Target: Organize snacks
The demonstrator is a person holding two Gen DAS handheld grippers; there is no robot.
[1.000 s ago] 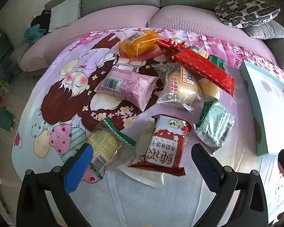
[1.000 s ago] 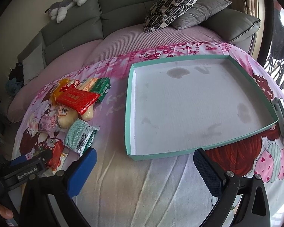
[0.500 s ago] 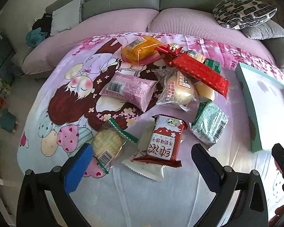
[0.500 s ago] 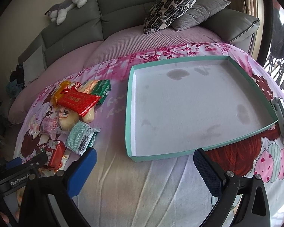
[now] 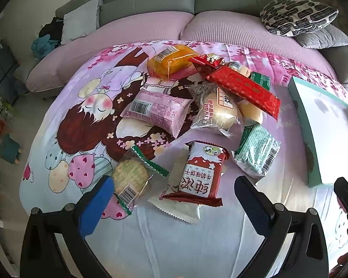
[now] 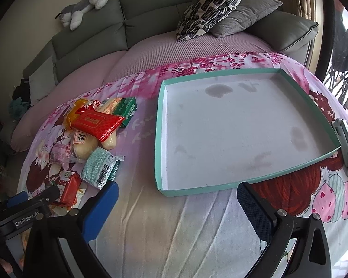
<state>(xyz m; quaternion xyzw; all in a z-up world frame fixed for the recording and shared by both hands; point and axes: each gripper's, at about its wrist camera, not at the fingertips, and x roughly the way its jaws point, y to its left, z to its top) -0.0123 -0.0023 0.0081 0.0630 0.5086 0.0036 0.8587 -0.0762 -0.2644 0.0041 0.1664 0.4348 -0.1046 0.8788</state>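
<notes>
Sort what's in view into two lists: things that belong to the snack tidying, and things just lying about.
Belongs to the job:
- red-and-white biscuit pack
- round cracker pack
- pink pack
- green pack
- long red pack
- orange pack
- bun pack
- teal tray, with nothing in it

Just lying about:
- patterned cushion
- grey cushion
- plush toy

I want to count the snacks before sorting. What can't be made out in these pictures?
- Yellowish packet, left wrist view: mostly hidden under the long red packet.
- White wrapper, left wrist view: covered by the red-and-white biscuit pack; contents unseen.
- Teal tray, left wrist view: cut off by the right edge.
</notes>
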